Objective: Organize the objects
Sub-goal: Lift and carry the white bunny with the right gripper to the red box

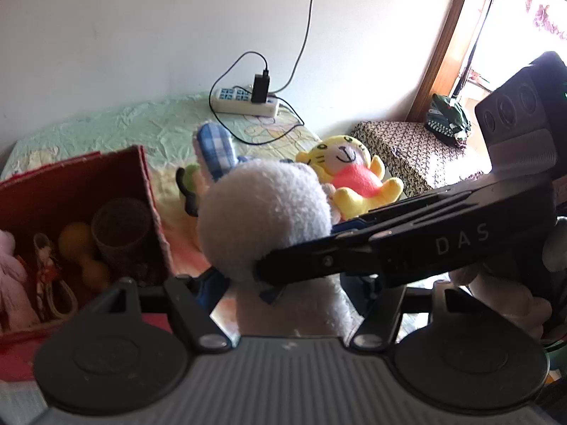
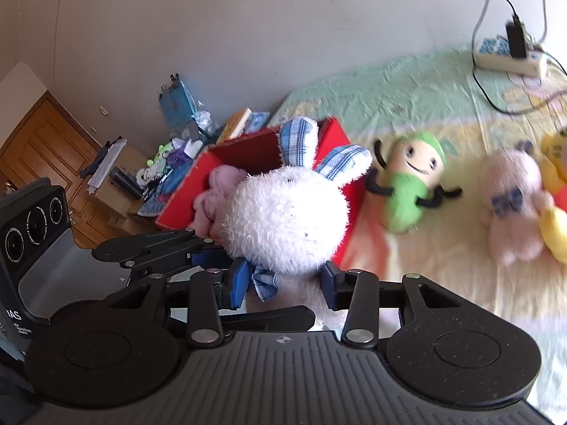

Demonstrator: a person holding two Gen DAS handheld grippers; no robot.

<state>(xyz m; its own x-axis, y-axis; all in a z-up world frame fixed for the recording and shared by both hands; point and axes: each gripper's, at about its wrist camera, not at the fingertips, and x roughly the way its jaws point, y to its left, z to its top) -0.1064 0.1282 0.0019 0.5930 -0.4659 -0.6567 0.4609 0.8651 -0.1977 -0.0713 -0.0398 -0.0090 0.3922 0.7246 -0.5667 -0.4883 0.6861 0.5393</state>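
Right wrist – white rabbit (image 2: 287, 219) over red box (image 2: 244, 156) rim

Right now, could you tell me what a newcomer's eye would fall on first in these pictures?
A fluffy white plush rabbit with blue checked ears fills the middle of both views, clamped at the neck by the right tool. Behind it stands a red box already holding toys. A green plush and a yellow tiger plush lie on the bed.

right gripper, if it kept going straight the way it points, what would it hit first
The right gripper already holds the white plush rabbit; beyond it, likely the red box, though depth is unclear.
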